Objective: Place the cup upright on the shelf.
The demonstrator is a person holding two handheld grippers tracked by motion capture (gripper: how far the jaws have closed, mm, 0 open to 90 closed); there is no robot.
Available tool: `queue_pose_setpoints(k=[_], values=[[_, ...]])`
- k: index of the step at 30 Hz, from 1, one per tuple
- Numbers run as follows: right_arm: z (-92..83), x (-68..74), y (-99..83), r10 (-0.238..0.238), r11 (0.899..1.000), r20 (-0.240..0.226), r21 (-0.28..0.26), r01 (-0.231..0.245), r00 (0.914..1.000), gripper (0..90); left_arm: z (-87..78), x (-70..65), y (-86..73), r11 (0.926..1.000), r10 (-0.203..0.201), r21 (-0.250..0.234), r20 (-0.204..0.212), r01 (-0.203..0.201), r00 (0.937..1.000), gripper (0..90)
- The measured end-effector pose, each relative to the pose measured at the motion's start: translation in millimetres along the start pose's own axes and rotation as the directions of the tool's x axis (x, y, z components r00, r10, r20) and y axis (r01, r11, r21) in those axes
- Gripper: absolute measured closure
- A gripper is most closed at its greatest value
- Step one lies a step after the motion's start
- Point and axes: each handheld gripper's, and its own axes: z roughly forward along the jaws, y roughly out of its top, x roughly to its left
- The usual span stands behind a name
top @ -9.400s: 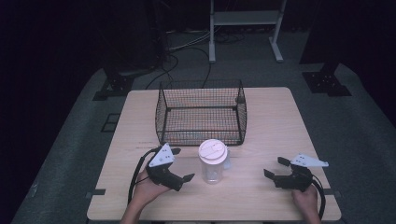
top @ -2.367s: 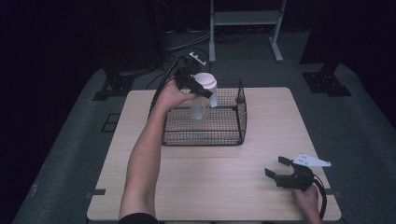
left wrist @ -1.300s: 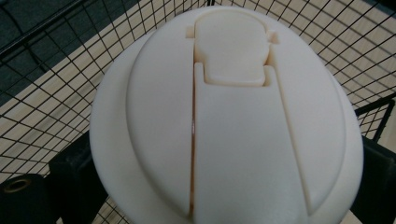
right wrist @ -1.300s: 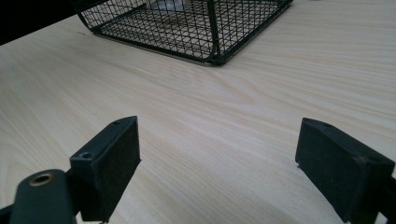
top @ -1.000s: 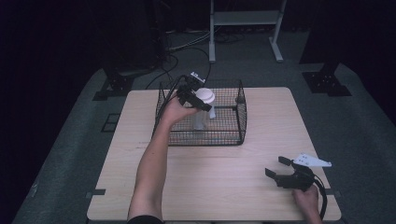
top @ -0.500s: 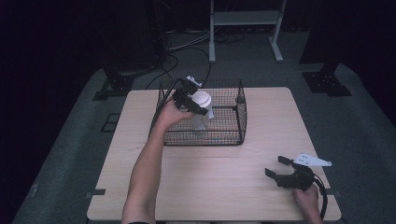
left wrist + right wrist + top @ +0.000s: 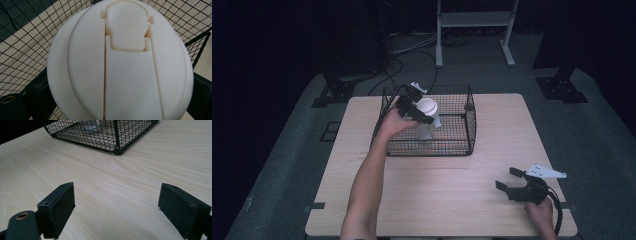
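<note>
Dim surroundings, table evenly lit, mild softness.

High view overlooks table (image 7: 452,170); gripper views sit close, sharing basket (image 7: 462,107).

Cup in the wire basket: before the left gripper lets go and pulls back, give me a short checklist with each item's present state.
1. Cup is inside the basket: ok, it stands within the wire walls.
2. Cup bottom rests on the basket floor: cannot tell, the mesh hides it.
3. Cup is upright with lid on: ok.
4. Left gripper has released the cup: cannot tell; its jaws have just been opening, with the lid between them, but pad contact is hidden.
5. Right gripper is clear of the basket: ok, it sits open near the table's front right corner.
</note>
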Motion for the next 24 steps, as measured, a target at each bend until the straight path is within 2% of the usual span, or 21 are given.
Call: queue_pose_setpoints(k=[3,4,17,24], values=[[0.4,0.6,0.0,-0.005,1.0,0.001,0.004,0.005,1.0,12.9,-3.4,0.0,0.1,0.9997,-0.007,-0.025,0.011,0.007,0.9999,3.4],[0.6,1.0,0.0,-0.008,1.0,0.001,0.004,0.008,1.0,12.9,-5.8,-0.7,0.6,0.9994,0.002,-0.036,0.004,-0.002,1.0,2.2],[1.3,1.3,0.0,-0.01,1.0,0.003,0.011,0.01,0.9999,12.9,-26.2,-4.4,0.3,0.9957,0.022,-0.09,-0.008,-0.023,0.9997,1.5],[1.4,2.0,-0.2,-0.012,1.0,0.007,0.014,0.012,0.9999,12.9,-40.6,-4.9,-5.1,0.9959,0.035,-0.083,-0.019,-0.036,0.9992,1.5]])
